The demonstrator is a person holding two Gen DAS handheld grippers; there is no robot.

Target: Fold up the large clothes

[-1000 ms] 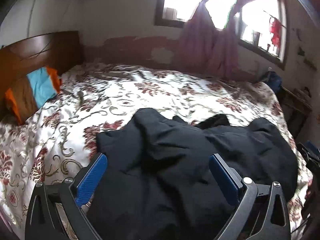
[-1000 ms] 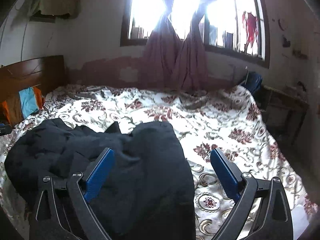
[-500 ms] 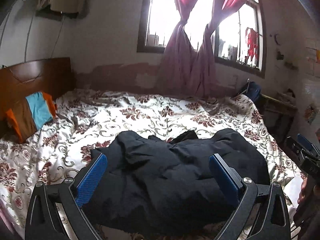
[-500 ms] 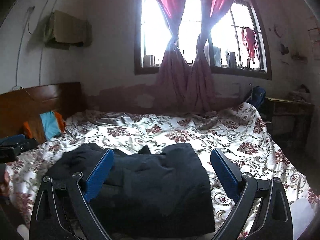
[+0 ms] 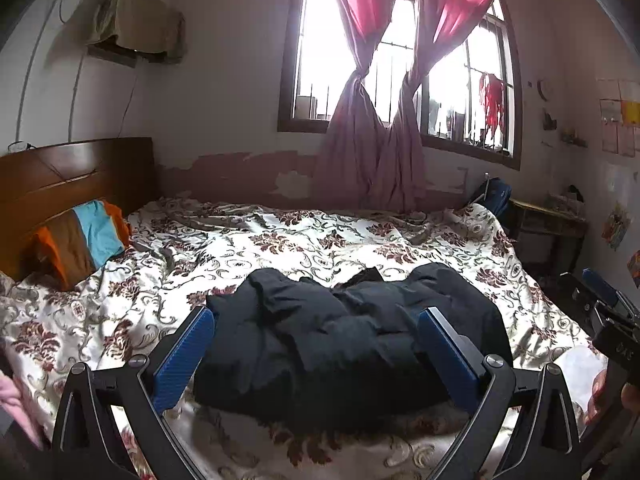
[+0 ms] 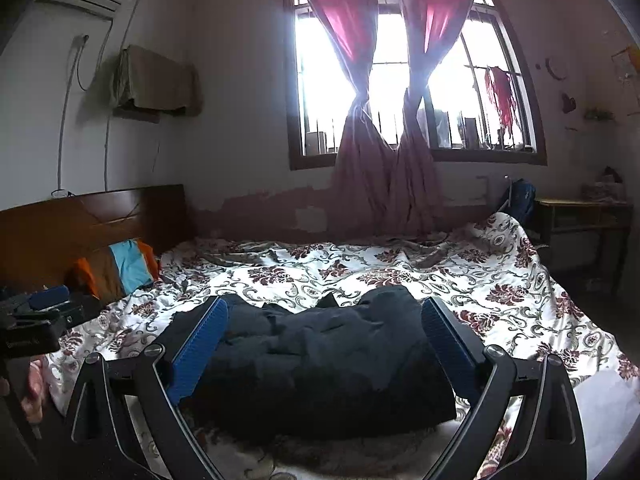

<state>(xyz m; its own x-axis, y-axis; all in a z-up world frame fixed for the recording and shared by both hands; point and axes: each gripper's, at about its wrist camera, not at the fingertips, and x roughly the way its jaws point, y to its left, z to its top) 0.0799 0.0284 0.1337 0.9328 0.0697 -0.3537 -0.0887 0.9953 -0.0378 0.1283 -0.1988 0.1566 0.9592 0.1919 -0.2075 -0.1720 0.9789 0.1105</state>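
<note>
A black padded jacket (image 5: 344, 340) lies folded in a compact bundle on the flowered bedspread (image 5: 304, 240), near the bed's front edge. It also shows in the right wrist view (image 6: 320, 364). My left gripper (image 5: 316, 356) is open and empty, held back from the bed, with the jacket seen between its blue pads. My right gripper (image 6: 324, 348) is open and empty too, held back above the front edge. The right gripper also shows at the right edge of the left wrist view (image 5: 608, 304). The left gripper shows at the left edge of the right wrist view (image 6: 36, 312).
A wooden headboard (image 5: 68, 176) and an orange, brown and blue pillow (image 5: 84, 240) are at the left. A window with knotted pink curtains (image 5: 376, 128) is behind the bed. A small wooden table (image 5: 548, 224) and a blue bag (image 5: 496, 196) stand at the right.
Both grippers have pulled back and up from the jacket, so it looks smaller and lower in both views. Both stayed open. The jacket lies still on the bed.
</note>
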